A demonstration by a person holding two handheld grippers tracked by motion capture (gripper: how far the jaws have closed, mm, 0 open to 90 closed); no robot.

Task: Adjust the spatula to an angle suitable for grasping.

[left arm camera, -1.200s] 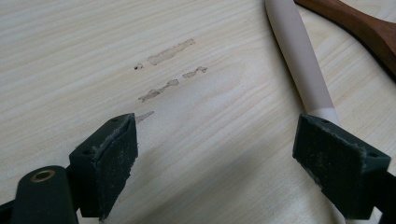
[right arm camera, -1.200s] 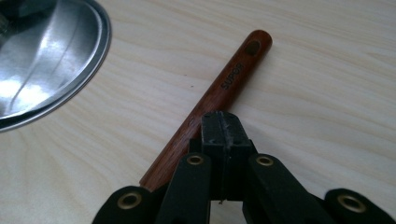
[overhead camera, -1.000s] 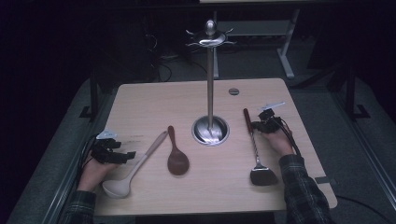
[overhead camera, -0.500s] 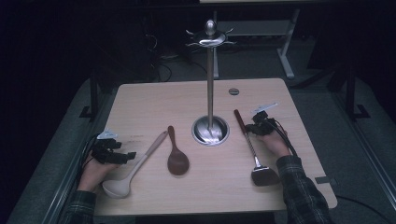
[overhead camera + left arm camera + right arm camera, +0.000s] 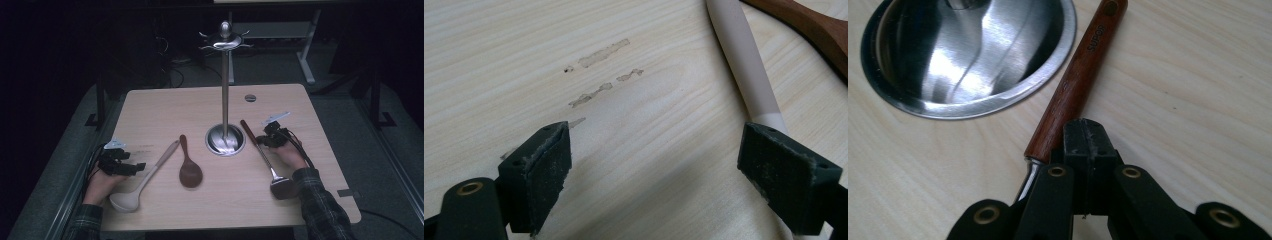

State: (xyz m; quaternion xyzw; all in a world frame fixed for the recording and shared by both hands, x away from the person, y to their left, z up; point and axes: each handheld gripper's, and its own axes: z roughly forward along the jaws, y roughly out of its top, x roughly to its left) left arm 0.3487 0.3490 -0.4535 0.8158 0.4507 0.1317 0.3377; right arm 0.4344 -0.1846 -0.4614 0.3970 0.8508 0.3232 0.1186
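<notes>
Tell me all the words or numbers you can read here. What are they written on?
"SUPOR": on the wooden handle of the spatula, near its hole, seen in the right gripper view beside the shiny stand base.
The pale marks on the table in the left gripper view are scuffs, not letters.
Nothing else with writing can be read.

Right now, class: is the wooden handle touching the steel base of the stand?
Touching. The right gripper view shows the wooden handle lying against the base's rim, no gap.
</notes>
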